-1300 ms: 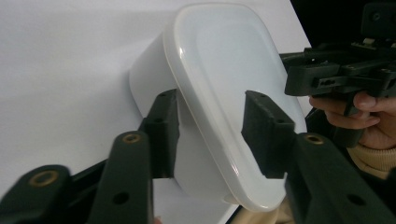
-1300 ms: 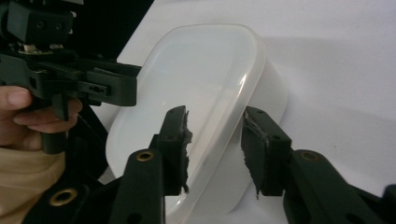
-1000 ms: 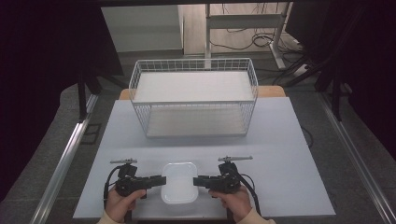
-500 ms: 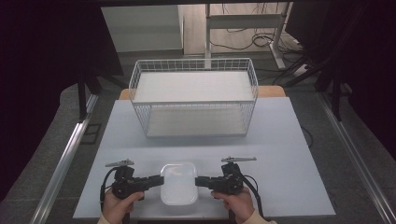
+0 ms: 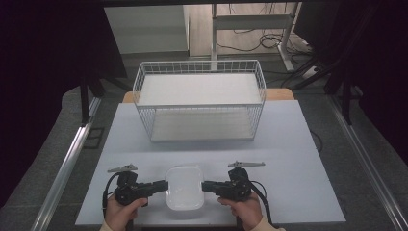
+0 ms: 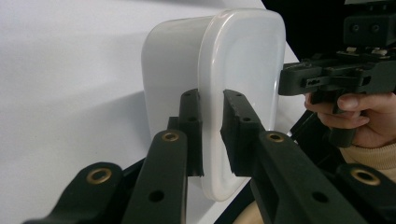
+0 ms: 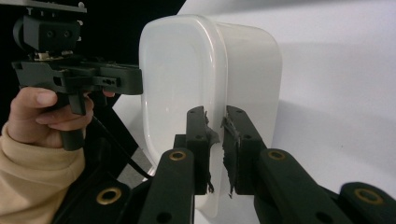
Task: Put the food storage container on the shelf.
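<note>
Change since earlier frames: both grippers had closed in on the tub's two short sides, their jaws just then closing onto its rim; the tub sat a little nearer the lower edge than before.

High view, tub [image 5: 184, 186]: white, lidded, lower centre of frame, on the table [image 5: 298, 159] near its front edge.
High view, left gripper [image 5: 162, 185]: lower left, at the tub's left side, held by a hand [image 5: 120, 211].
High view, right gripper [image 5: 207, 186]: lower right, at the tub's right side, held by the other hand [image 5: 248, 211].
High view, basket [image 5: 199, 103]: white wire, upper centre, well apart from the tub.

Left gripper view, left gripper [image 6: 212, 133]: clamped on the tub [image 6: 243, 60] rim, one jaw each side of the lid edge.
Left gripper view, right gripper [image 6: 285, 79]: right of frame, touching the tub's far side.

Right gripper view, right gripper [image 7: 215, 140]: clenched on the tub [image 7: 177, 79] rim; pads [image 7: 232, 149] frayed.
Right gripper view, left gripper [image 7: 137, 79]: upper left, at the tub's far side.
</note>
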Demonstrator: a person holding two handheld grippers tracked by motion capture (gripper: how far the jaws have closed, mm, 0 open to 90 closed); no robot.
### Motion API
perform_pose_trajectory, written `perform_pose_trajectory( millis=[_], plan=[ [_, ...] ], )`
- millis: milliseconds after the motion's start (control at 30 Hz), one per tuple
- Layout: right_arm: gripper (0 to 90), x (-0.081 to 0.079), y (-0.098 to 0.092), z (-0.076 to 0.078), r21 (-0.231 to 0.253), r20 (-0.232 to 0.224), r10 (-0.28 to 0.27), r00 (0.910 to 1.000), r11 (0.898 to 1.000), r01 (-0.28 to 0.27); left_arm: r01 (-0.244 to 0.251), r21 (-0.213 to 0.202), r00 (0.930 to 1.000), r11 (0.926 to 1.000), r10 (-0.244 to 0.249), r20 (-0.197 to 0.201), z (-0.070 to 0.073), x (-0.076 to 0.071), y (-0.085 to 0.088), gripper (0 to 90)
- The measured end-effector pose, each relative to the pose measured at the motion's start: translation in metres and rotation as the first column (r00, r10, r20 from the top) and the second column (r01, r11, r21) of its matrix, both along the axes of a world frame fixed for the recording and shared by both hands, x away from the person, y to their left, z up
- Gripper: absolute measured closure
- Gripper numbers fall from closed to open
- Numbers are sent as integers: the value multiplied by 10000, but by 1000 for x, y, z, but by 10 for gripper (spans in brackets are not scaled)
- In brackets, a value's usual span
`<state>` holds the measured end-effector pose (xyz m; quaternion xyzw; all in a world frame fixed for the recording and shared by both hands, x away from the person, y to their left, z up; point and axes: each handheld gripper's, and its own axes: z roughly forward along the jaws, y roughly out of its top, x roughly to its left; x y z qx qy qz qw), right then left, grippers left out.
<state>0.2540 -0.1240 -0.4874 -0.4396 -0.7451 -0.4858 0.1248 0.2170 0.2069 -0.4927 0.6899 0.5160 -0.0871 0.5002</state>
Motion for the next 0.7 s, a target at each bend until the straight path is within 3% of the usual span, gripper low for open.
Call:
perform_pose_trajectory(
  millis=[700],
  plan=[
    [807,-1,-2,13,20,829,225,9963,9997,-227,170,55,9985,9998,-173,512,14,0,0,788]
  ],
)
